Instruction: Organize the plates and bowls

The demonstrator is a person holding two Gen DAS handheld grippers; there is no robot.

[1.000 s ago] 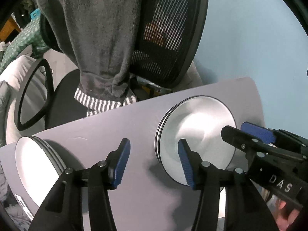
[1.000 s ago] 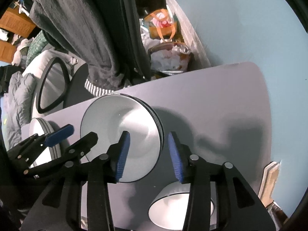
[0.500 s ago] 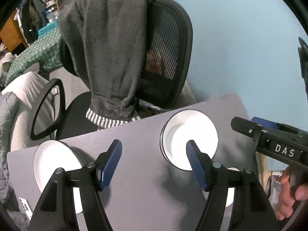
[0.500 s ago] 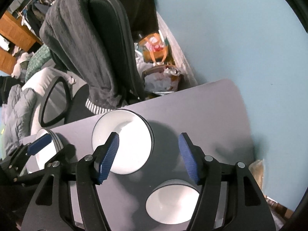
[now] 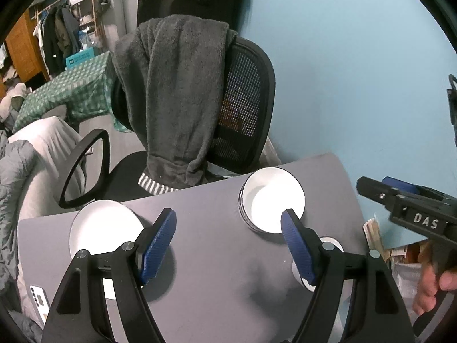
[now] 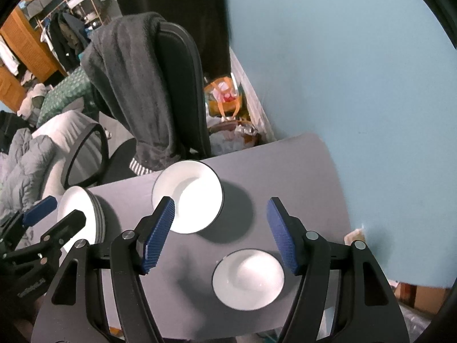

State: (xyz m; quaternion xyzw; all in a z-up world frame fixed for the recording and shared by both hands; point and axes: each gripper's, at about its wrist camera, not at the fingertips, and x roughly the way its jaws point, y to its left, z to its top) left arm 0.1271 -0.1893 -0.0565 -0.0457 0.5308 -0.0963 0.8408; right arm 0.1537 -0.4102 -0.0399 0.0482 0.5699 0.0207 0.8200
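Left wrist view shows the left gripper (image 5: 228, 243) raised well above the grey table (image 5: 217, 257), its blue pads spread wide with nothing between them. Its jaws have just been opening, and a second ago it sat close over the far stack of bowls (image 5: 271, 204); now that stack looks small and lies clear of both pads, so the bowl appears to have been let go on the stack. To the left, partly behind the left finger, lies the stack of plates (image 5: 100, 223), and a single small bowl (image 5: 332, 241) peeks out behind the right finger.

From the right wrist view, the right gripper (image 6: 221, 230) is likewise lifted away, and its jaws, too, have just been opening; they now stand apart and hold nothing. Below it the stack of bowls (image 6: 187, 197) rests near the table's far edge, the lone small bowl (image 6: 248, 278) sits near the front edge well apart from it, and the plates (image 6: 81, 214) stand at the left beside the other gripper.

Judging from this layout, plates are gathered in one pile and the wider bowls in another. The small bowl is the only piece on its own, so it is probably the next thing to deal with, if it belongs anywhere else at all.
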